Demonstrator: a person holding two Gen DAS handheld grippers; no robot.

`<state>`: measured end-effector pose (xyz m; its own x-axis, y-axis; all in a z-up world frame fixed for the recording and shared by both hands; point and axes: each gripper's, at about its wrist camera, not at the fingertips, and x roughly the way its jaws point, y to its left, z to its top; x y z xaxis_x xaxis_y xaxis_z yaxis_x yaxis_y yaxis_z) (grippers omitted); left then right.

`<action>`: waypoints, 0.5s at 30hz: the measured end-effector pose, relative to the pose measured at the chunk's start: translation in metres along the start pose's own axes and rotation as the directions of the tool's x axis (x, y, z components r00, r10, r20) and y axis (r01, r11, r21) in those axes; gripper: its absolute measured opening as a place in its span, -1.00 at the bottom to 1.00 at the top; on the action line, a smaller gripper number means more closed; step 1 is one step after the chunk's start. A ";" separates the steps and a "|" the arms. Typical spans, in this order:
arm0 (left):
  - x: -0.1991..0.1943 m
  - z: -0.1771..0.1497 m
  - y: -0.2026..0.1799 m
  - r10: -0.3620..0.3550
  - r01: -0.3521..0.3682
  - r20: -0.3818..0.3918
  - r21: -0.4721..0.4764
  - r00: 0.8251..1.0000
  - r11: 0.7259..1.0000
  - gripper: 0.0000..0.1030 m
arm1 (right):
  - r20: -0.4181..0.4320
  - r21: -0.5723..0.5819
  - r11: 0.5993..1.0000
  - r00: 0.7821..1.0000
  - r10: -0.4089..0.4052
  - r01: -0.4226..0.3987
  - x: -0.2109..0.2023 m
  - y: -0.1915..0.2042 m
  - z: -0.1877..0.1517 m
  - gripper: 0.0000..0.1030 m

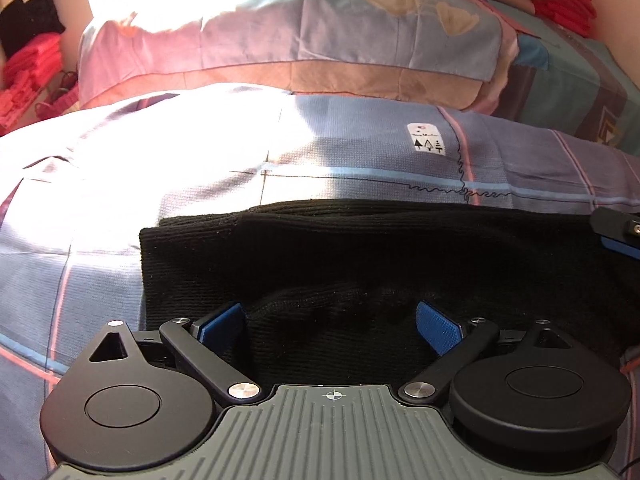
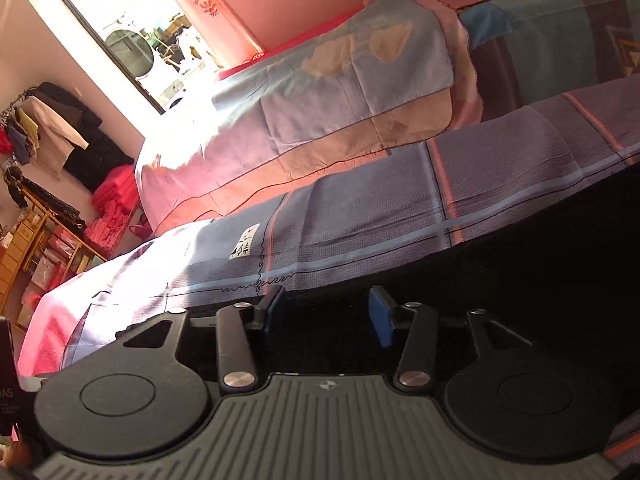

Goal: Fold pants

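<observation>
Across the bedspread [image 1: 360, 152] I see the black pants [image 1: 380, 248] folded flat, their left edge at nine o'clock with bare cover beyond and more toward twelve. My left gripper [image 1: 332, 326] hangs over them, fingers spread wide, nothing pinched. My right gripper [image 2: 326, 316] is likewise parted over dark cloth. Folded bedding [image 1: 280, 40] is heaped at twelve.

Readable markings on the bedding and at the frame edge.
A white label [image 1: 427, 138] printed on the blue checked bedsheet [image 1: 360, 148] bears three small tree symbols under one line of script too small to read; a dark object [image 2: 7, 396] at the right wrist view's left edge shows the letters "AS".
</observation>
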<state>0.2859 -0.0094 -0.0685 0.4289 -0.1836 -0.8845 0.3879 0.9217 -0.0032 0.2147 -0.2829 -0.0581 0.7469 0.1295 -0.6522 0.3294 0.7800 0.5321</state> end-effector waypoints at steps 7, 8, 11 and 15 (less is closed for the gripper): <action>0.010 0.003 0.002 0.019 -0.019 0.002 -0.015 1.000 1.000 1.00 | 0.070 0.269 0.956 0.988 -0.135 0.112 -0.037 -0.090 0.004 -0.60; 0.010 0.002 0.001 0.023 -0.023 0.003 -0.010 1.000 1.000 1.00 | 0.117 0.298 0.946 0.978 -0.170 0.129 -0.049 -0.097 0.008 -0.53; 0.009 0.003 0.000 0.030 -0.030 0.002 -0.010 1.000 0.999 1.00 | 0.147 0.237 0.964 0.977 -0.157 0.119 -0.065 -0.092 0.009 0.14; 0.003 0.006 0.001 0.025 -0.025 0.003 -0.034 1.000 0.999 1.00 | 0.059 0.145 0.986 0.994 -0.094 0.084 -0.057 -0.088 -0.003 0.12</action>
<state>0.2926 -0.0111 -0.0683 0.4410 -0.1616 -0.8828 0.3495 0.9369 0.0030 0.1414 -0.3571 -0.0697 0.7453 0.0198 -0.6664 0.4716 0.6909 0.5480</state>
